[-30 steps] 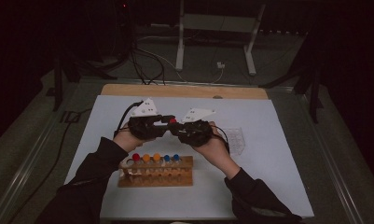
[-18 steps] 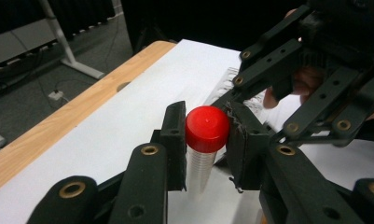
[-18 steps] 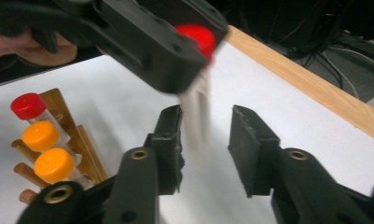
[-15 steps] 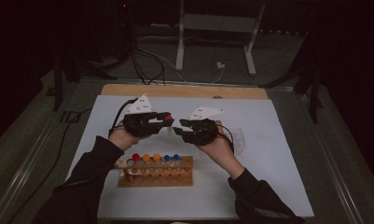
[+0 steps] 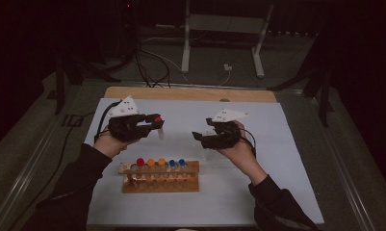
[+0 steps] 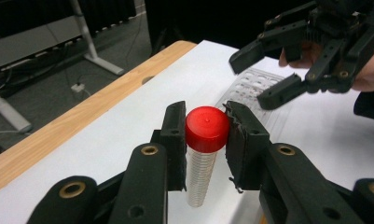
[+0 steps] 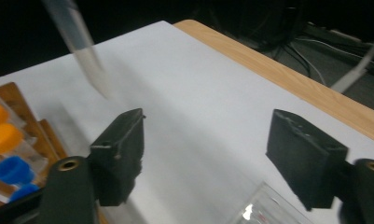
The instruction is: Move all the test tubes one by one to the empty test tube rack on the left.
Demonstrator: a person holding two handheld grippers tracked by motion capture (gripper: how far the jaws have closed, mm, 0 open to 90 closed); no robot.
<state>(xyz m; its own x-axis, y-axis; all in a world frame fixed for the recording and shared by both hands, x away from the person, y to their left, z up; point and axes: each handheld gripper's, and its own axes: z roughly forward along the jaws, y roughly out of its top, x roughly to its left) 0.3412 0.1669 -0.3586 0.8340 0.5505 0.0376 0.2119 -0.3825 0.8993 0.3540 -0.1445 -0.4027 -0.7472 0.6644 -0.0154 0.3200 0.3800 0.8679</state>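
My left gripper (image 5: pixel 149 124) is shut on the red cap (image 6: pixel 206 128) of a clear ribbed tube (image 6: pixel 198 179), which hangs cap-up above the white mat. It sits left of centre in the high view. My right gripper (image 5: pixel 199 138) is a hand's width to its right. Its jaws have just been opening and stand apart with nothing between them (image 7: pixel 208 154). The left gripper view shows the right gripper (image 6: pixel 254 77) wide open farther off. The tube (image 7: pixel 82 42) appears blurred at the upper left of the right gripper view.
A wooden rack (image 5: pixel 159 185) with red, orange and blue capped tubes stands near the front of the white mat (image 5: pixel 277 192). A clear plastic plate with holes (image 6: pixel 250 88) lies under the right hand. A wooden strip (image 5: pixel 190 94) edges the far side.
The grippers, together at the red-capped tube before, have drawn apart. The left moved left with the tube; the right opened its jaws and moved right.
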